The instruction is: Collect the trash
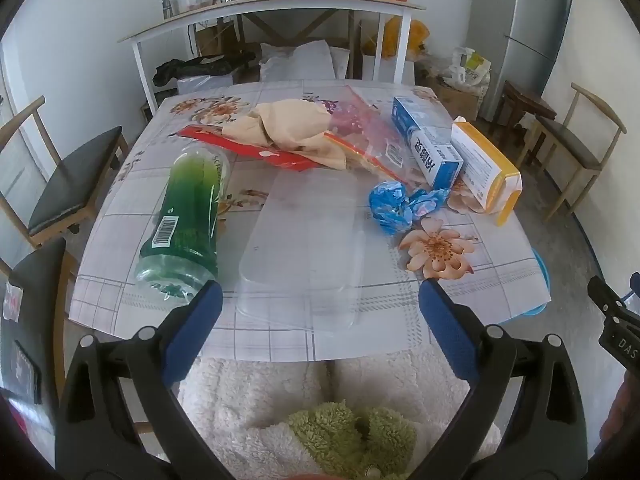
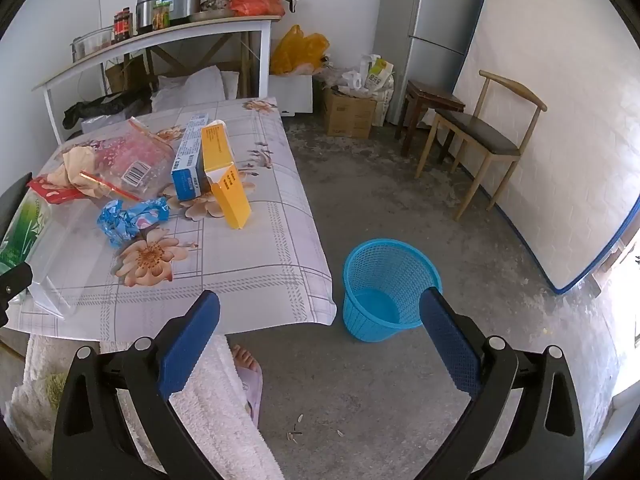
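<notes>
Trash lies on a floral-clothed table (image 1: 360, 332): a green bottle (image 1: 186, 216) on its side at the left, a clear plastic tray (image 1: 304, 252) in the middle, a crumpled blue wrapper (image 1: 396, 204), a beige paper wad (image 1: 288, 128) over a red packet (image 1: 248, 148), a clear zip bag (image 1: 368, 128), a blue-white box (image 1: 428, 144) and a yellow box (image 1: 488, 168). My left gripper (image 1: 320, 312) hangs open over the near table edge, nothing between its fingers. My right gripper (image 2: 320, 328) is open above the floor, beside an empty blue mesh basket (image 2: 390, 288) standing right of the table (image 2: 256, 280).
A white shelf table (image 1: 272, 4) with jars and pots stands behind. Wooden chairs sit at left (image 1: 76, 184) and right (image 2: 476, 140), a fridge (image 2: 436, 28) at the back right, with boxes and bags (image 2: 352, 108) beside it. A person's fluffy robe (image 1: 280, 400) and foot (image 2: 246, 360) are below.
</notes>
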A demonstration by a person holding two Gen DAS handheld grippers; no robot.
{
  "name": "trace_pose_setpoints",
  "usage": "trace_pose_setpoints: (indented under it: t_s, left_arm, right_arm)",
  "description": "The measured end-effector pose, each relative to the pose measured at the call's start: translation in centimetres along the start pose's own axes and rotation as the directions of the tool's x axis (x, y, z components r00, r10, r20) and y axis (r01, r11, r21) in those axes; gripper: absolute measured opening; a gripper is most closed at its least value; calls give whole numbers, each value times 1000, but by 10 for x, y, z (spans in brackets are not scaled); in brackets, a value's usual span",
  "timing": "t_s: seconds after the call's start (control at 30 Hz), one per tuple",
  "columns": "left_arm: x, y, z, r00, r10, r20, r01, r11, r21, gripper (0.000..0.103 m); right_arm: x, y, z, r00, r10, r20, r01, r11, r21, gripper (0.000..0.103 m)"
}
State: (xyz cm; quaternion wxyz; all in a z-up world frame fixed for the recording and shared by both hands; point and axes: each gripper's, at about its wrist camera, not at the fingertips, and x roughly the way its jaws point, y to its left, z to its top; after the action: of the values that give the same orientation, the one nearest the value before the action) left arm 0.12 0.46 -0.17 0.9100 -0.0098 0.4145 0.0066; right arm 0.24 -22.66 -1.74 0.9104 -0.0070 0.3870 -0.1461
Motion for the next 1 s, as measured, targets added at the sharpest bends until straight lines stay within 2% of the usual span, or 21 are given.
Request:
trace_pose_setpoints:
  t_s: [1.0]
  left_arm:
    - [1,7,2,1000,13,-1,-13,1000,-18,95]
  right_arm:
    - [1,4,3,1000,14,4,-14,1000,-7,97]
